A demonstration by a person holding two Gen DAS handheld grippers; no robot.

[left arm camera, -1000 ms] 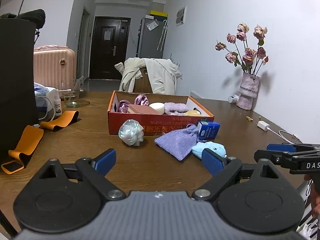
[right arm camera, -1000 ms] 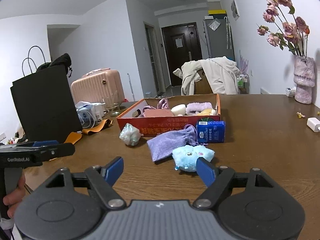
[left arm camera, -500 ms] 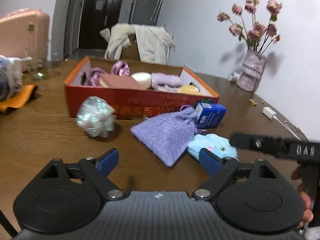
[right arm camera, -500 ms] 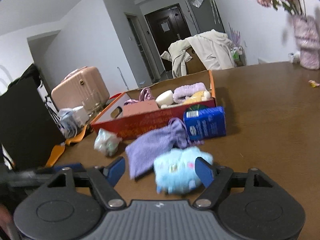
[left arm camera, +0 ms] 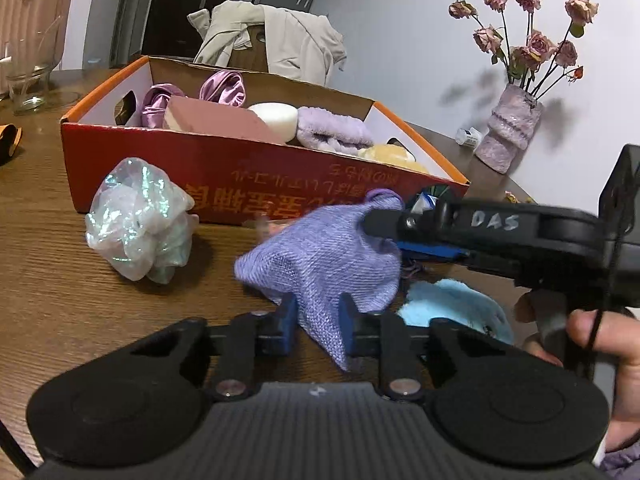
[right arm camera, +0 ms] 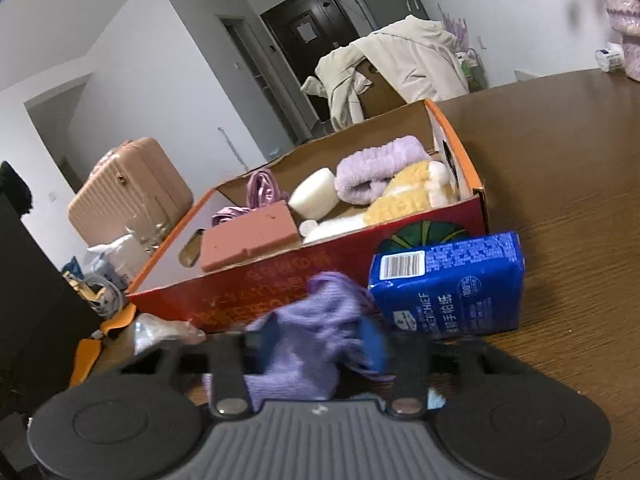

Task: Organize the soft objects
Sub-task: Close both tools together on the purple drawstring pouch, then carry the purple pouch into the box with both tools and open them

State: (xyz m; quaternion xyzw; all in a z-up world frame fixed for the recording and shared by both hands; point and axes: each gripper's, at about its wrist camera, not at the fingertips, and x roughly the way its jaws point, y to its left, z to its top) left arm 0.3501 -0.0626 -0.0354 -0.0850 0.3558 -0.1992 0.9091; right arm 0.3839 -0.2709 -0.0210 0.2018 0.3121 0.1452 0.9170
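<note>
Both grippers are pinching the purple pouch (left arm camera: 328,256) at once. In the left wrist view, the left gripper (left arm camera: 318,322) is pressing its blue pads onto the pouch's lower corner at the bottom centre of the frame, while the right gripper (left arm camera: 384,222) is coming in from the right edge and nipping the gathered neck near the middle. In the right wrist view the right gripper (right arm camera: 316,344) is closing on the same cloth at lower centre, though blur is hiding exactly how much fabric is sitting between the pads. The pouch appears to be coming up off the desk (left arm camera: 60,288), just in front of the red wall of the cardboard box (left arm camera: 224,168).

The step in hand looks like carrying the pouch over that wall and into the box. To do it well, the two grippers should be rising together so the cloth is not stretching or slipping out of the shallow neck grip. The lift should be clearing the rim before travelling toward the upper part of the frame. The blue tissue pack (right arm camera: 448,284) is standing close beside the pouch and the light blue plush (left arm camera: 452,308) is lying just beside it, so a dragging corner could be nudging either. A free patch near the pink sponge block (right arm camera: 248,242) seems the likeliest landing spot.
</note>
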